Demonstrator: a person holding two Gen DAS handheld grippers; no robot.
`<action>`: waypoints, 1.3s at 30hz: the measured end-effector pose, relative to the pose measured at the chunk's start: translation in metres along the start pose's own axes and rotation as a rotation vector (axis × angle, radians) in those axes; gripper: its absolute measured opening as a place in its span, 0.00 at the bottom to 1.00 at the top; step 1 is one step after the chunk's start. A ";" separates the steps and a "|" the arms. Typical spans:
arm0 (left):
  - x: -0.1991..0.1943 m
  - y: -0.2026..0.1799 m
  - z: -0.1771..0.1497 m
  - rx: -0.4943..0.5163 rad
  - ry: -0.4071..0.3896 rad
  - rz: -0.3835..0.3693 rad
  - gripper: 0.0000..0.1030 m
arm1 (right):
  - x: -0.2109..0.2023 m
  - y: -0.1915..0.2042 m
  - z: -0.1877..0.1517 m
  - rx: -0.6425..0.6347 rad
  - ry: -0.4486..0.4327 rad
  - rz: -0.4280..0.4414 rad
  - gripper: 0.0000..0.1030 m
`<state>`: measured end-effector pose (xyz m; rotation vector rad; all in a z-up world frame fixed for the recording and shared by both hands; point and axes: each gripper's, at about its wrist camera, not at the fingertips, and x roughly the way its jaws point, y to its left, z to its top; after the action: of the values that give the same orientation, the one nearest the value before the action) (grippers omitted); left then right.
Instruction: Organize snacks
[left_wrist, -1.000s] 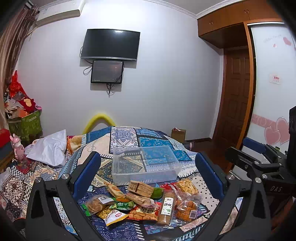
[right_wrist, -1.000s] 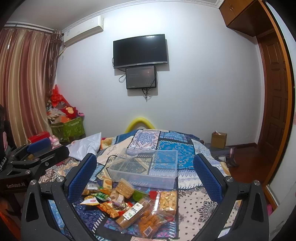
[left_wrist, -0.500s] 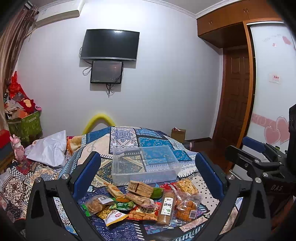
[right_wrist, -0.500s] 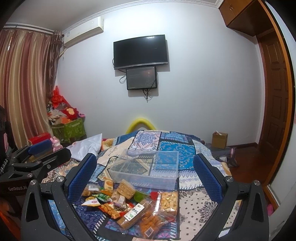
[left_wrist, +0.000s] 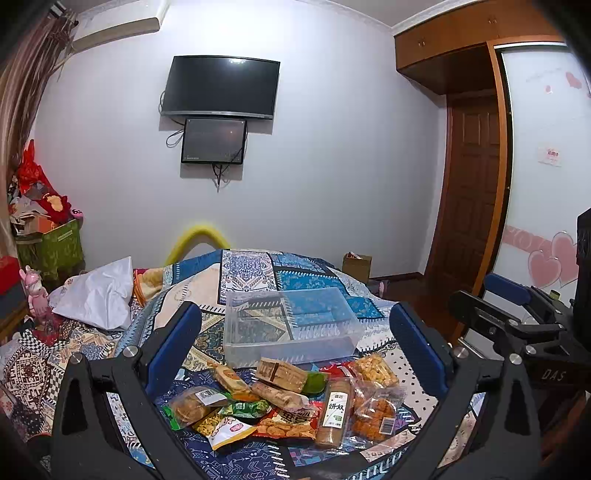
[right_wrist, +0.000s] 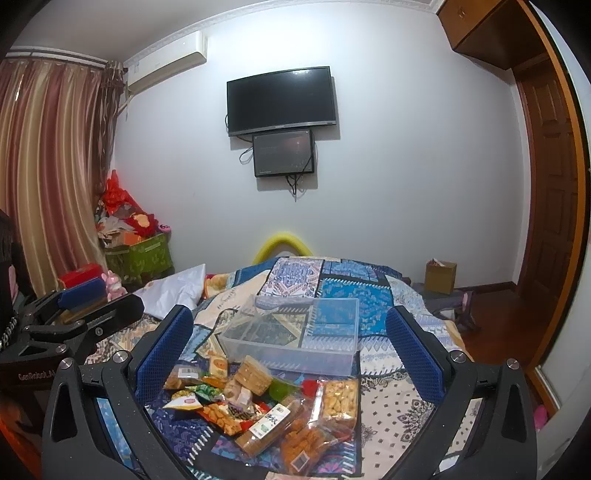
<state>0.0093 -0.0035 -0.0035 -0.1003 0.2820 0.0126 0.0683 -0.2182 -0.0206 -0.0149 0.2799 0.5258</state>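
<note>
Only the right wrist view shows curtains (right_wrist: 44, 177) — beside snacks (right_wrist: 266, 402).

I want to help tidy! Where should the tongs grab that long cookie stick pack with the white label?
Probably across the middle of the long cookie pack, pinching its two long sides from above. It lies flat on top of the pile, narrow enough to fit, and the open right tongs are already over it.

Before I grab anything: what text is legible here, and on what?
"饼奴": white label of the long biscuit pack.
"DAS": body of the right hand-held gripper.
"GenRobot.AI": body of the left hand-held gripper; the ending is uncertain.
Other snack wrappers, barcodes and the wardrobe door sticker: too small to read.
</note>
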 end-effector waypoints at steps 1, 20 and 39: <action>0.001 0.000 -0.001 0.000 0.004 -0.001 1.00 | 0.001 -0.001 -0.001 0.001 0.002 -0.001 1.00; 0.084 0.037 -0.048 -0.046 0.275 0.039 0.83 | 0.055 -0.039 -0.042 0.050 0.231 -0.026 1.00; 0.150 0.122 -0.102 -0.172 0.490 0.175 0.74 | 0.121 -0.076 -0.096 0.145 0.497 -0.027 0.96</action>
<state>0.1224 0.1073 -0.1547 -0.2508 0.7788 0.1878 0.1812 -0.2328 -0.1495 -0.0087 0.8017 0.4690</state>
